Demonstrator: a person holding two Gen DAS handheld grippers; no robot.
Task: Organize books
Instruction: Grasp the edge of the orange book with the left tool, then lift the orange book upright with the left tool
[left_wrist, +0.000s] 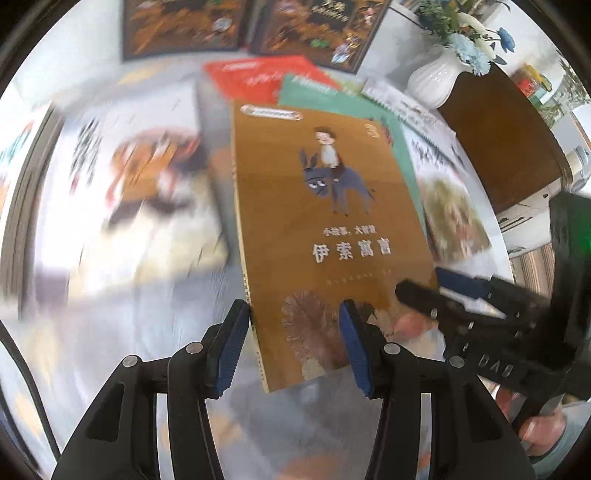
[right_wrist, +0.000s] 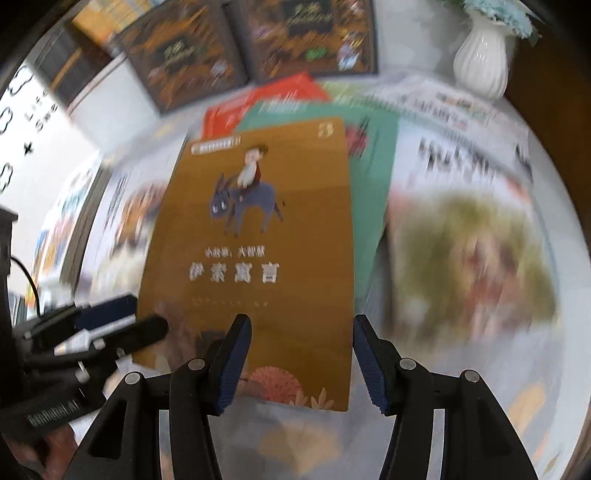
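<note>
Nearest us, our left claw (left_wrist: 295, 345) and right claw (right_wrist: 301, 363) both gape open, jaws straddling the near edge of the brown donkey book (left_wrist: 325, 229). It lies on a fanned stack: green book (left_wrist: 332, 101) and red book (left_wrist: 255, 79) toward twelve o'clock, white vase (left_wrist: 434, 79) at two.

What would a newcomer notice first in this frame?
The ochre book with a boy on a donkey fills the centre, lying over a green book and a red book. Both grippers' blue-padded fingers frame its near edge; a white vase stands far right.
</note>
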